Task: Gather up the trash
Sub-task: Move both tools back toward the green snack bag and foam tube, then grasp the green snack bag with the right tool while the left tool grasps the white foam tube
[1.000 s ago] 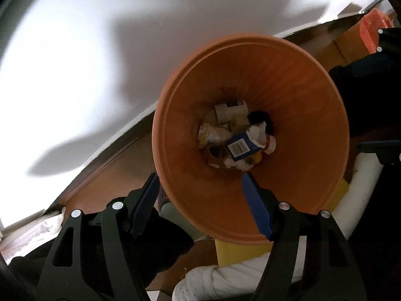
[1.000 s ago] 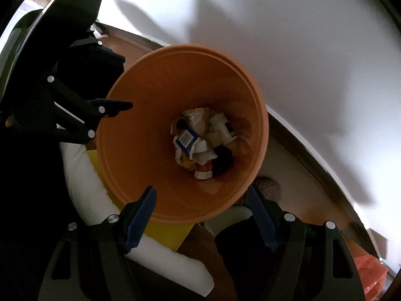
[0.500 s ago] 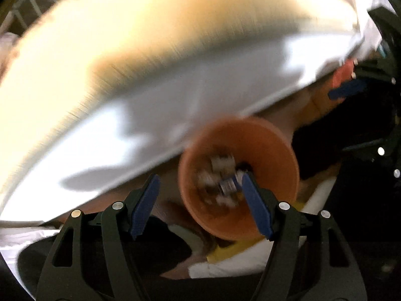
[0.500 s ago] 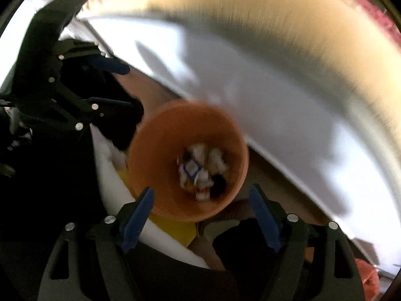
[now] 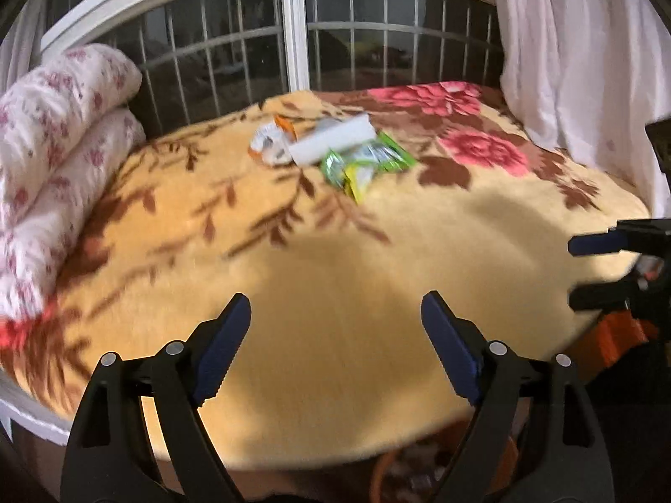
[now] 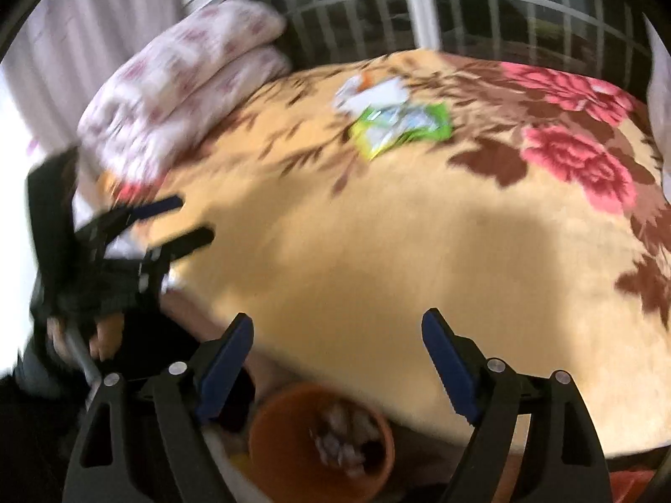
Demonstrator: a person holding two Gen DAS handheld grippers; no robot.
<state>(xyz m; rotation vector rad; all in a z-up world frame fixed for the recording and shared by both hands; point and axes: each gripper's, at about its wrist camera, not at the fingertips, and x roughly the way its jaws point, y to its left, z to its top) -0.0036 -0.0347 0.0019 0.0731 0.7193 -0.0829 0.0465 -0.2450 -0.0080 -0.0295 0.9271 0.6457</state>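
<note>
A small heap of trash lies far back on the bed: green wrappers (image 5: 365,163) and a white box (image 5: 331,144) with an orange-white scrap (image 5: 268,142). The right wrist view shows the same green wrappers (image 6: 402,125), blurred. An orange bin (image 6: 293,448) holding trash stands on the floor below the bed's near edge; its rim also shows in the left wrist view (image 5: 377,473). My left gripper (image 5: 335,348) is open and empty above the blanket. My right gripper (image 6: 337,360) is open and empty over the bed's edge and bin.
The bed carries a yellow floral blanket (image 5: 335,276). Rolled floral bedding (image 5: 54,134) lies at the left. A barred window (image 5: 293,33) and white curtain (image 5: 578,50) stand behind. The right gripper's tips (image 5: 587,245) show at the left view's right edge.
Both grippers have swung up from looking down into the orange bin to looking across the bed. The bin has dropped to the bottom of both views. Both stay open.
</note>
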